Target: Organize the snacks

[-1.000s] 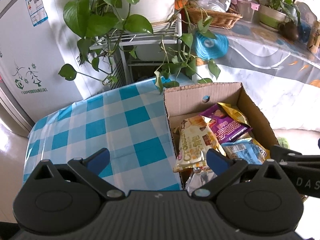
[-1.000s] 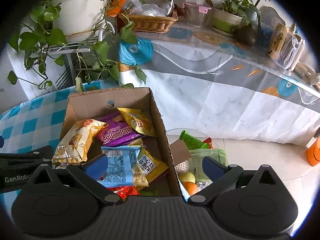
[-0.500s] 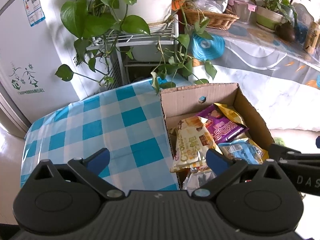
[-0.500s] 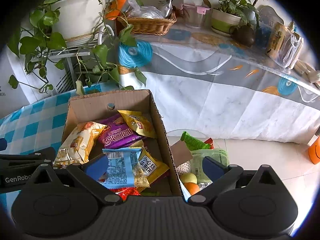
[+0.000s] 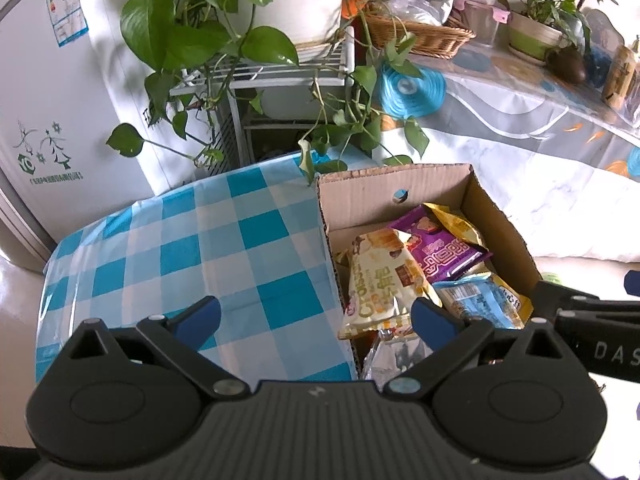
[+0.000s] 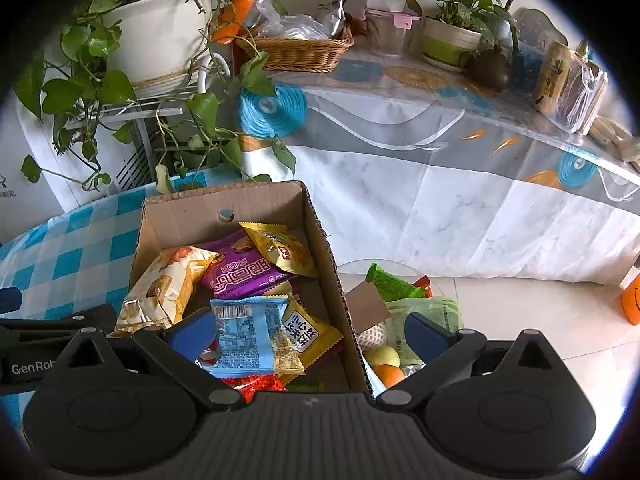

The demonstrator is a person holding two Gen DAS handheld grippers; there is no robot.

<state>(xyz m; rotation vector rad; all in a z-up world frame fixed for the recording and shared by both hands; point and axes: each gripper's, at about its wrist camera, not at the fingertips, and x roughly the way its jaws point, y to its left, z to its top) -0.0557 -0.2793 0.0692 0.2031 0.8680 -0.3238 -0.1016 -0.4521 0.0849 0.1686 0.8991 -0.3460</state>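
Observation:
An open cardboard box [image 5: 360, 196] [image 6: 320, 232] stands at the right end of a blue-checked table [image 5: 224, 248]. It holds several snack packets: a cream croissant bag [image 5: 380, 280] [image 6: 164, 288], a purple packet [image 5: 440, 252] [image 6: 240, 276], a yellow packet [image 6: 280, 248], a light blue packet [image 6: 248, 340]. My left gripper [image 5: 316, 316] is open and empty, above the box's left wall. My right gripper [image 6: 308, 330] is open and empty, above the box's right wall.
A trailing pothos plant [image 5: 208, 40] on a white rack stands behind the table. A long table with a marbled cloth [image 6: 440, 184] carries a wicker basket [image 6: 300, 52] and pots. A bin of fruit and green bags [image 6: 400, 320] stands on the floor right of the box.
Both views have drifted slightly; the box sits a little lower and more central in frame. Both grippers stay open and empty.

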